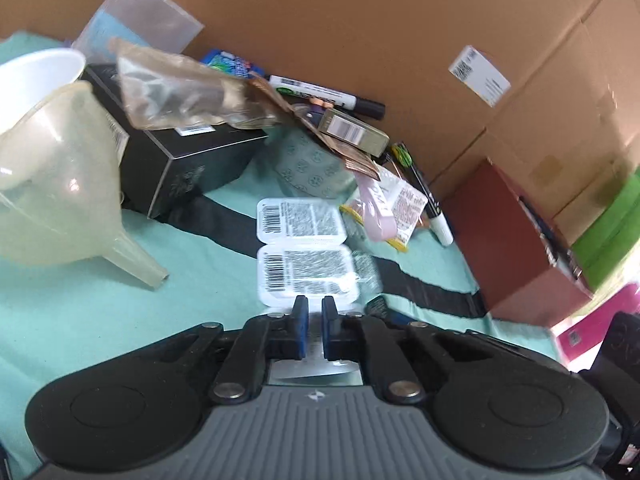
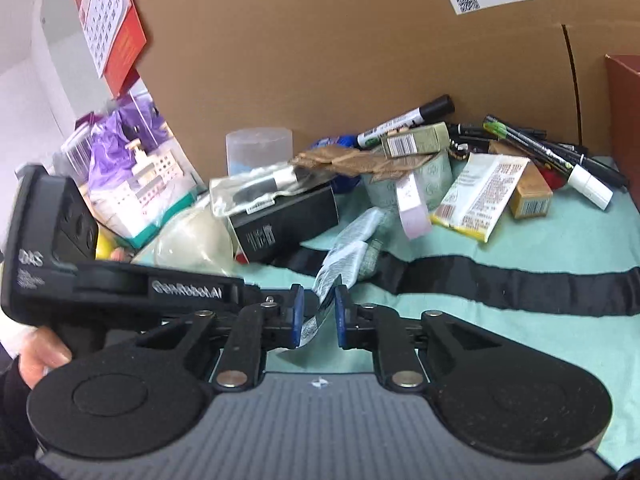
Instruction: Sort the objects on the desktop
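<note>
My left gripper (image 1: 315, 305) is shut on the near edge of a strip of white blister packs (image 1: 304, 248) with printed labels and barcodes, held above the teal cloth (image 1: 80, 312). In the right wrist view the left gripper's body (image 2: 120, 284) reaches in from the left, and the same strip (image 2: 344, 256) hangs between my right gripper's (image 2: 319, 294) fingers, whose jaws stand narrowly apart around its lower end. Whether they pinch it is unclear.
A clear funnel (image 1: 60, 184), black box (image 1: 188, 152), plastic bags, markers (image 1: 328, 96), small cartons and a yellow-edged packet (image 2: 480, 196) crowd the back against a cardboard wall (image 1: 360, 20). A red-brown box (image 1: 516, 244) stands right. A black strap (image 2: 520, 284) crosses the cloth.
</note>
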`<state>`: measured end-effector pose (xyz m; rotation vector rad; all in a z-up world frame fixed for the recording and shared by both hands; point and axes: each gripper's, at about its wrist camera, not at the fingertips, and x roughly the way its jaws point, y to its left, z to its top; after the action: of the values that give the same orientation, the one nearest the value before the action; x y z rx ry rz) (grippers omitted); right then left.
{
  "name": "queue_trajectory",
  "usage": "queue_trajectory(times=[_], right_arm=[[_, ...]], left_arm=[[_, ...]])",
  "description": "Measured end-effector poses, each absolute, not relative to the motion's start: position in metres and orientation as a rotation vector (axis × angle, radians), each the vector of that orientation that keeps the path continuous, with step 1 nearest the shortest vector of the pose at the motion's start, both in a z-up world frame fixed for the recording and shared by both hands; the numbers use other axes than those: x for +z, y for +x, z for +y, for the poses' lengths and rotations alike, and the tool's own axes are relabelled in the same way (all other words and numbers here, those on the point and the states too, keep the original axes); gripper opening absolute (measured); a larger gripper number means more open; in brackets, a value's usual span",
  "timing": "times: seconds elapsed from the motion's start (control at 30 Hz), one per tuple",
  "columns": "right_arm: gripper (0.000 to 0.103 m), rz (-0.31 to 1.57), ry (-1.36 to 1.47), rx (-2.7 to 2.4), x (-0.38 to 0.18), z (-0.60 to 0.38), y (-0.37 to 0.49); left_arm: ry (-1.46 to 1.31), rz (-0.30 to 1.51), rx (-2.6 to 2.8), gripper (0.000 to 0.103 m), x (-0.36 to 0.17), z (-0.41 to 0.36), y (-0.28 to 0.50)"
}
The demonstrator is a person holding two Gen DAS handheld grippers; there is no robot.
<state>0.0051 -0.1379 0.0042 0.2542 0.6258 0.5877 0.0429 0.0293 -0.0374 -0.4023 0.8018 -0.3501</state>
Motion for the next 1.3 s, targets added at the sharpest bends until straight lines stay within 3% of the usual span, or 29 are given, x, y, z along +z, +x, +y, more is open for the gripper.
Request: queue_trajectory(times=[0.1, 0.2, 0.27, 0.3, 0.6, 0.87, 1.3], right_arm=[[0.015, 0.658, 0.243, 0.577, -0.002, -0.135, 0.004], [0.015, 0.671, 0.243, 0.573, -0.007, -0.136, 0.003], [0.014, 0.671, 0.253, 0.581, -0.007, -0.137, 0.002], [0.014, 0.668, 0.258, 0.587, -0.006, -0.137, 0.001], [0.000, 0.624, 0.232, 0.577, 0.003, -0.139, -0.004], [0.000, 0.533, 0.019, 0.550, 0.023, -0.126, -0.025], [0.000, 0.496, -0.021, 0.647, 0.032, -0.106, -0.046]], left_arm=[[-0.387, 0.811, -0.348, 0.008, -0.038, 0.026, 0.044], [-0.397, 0.812, -0.345, 0.023, -0.037, 0.029, 0.045], [-0.392, 0.800, -0.309, 0.054, -0.033, 0.032, 0.044], [-0.388, 0.798, -0.283, 0.058, -0.032, 0.034, 0.043], [-0.395, 0.803, -0.270, 0.061, -0.031, 0.050, 0.038], [-0.421, 0.808, -0.317, 0.069, -0.023, 0.038, 0.041], [-0.407, 0.755, -0.317, 0.077, 0.004, 0.044, 0.026]])
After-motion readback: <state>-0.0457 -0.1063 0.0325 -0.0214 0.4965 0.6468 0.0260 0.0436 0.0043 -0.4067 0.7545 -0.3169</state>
